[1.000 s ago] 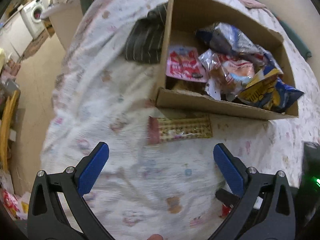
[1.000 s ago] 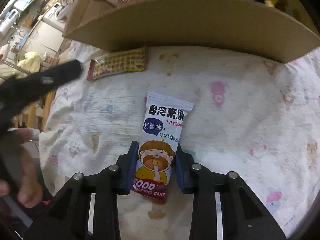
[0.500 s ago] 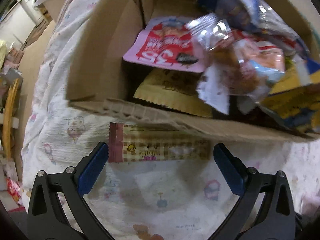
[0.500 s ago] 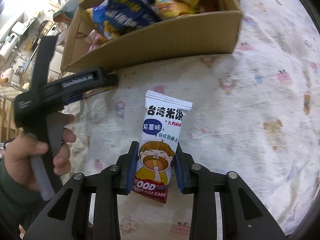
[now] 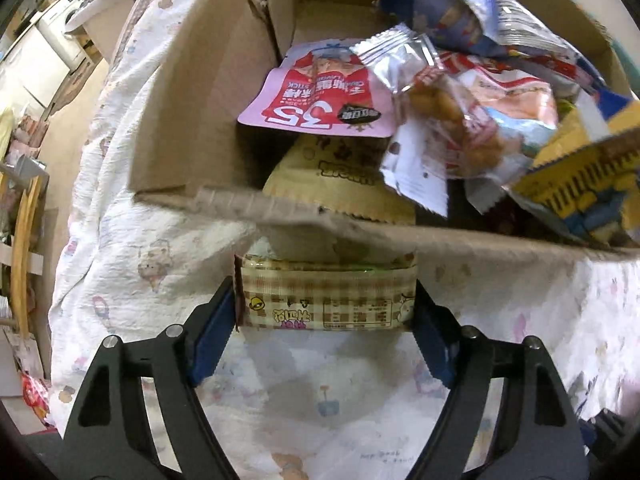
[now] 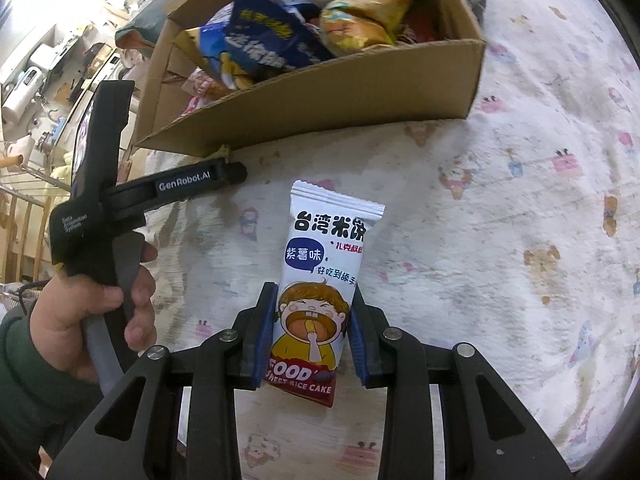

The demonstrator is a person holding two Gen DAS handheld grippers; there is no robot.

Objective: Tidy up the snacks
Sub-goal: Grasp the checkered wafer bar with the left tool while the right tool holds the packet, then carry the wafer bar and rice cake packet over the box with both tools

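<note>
A checked beige snack bar (image 5: 320,300) lies on the printed sheet, tight against the front wall of a cardboard box (image 5: 192,120) full of snack packets. My left gripper (image 5: 324,286) points down over it. Its jaws are closing, and the blue pads (image 5: 218,328) touch the two ends of the wrapper. In the right wrist view my right gripper (image 6: 313,292) is shut on a white "sweet rice cake" packet (image 6: 328,240), held by its lower half above the sheet. The left gripper (image 6: 236,170) shows there at the box's (image 6: 320,100) near corner, held by a hand (image 6: 80,312).
The box holds a pink packet (image 5: 320,100), a clear bag of snacks (image 5: 452,112) and blue and yellow bags (image 6: 272,36). The white sheet (image 6: 520,220) with small cartoon prints stretches to the right of the box. Furniture and floor lie beyond the bed's left edge (image 5: 60,160).
The left gripper came down and in to the checked bar by the box, and its jaws narrowed onto the bar's ends. The right gripper drew back from the box with the rice cake packet.
</note>
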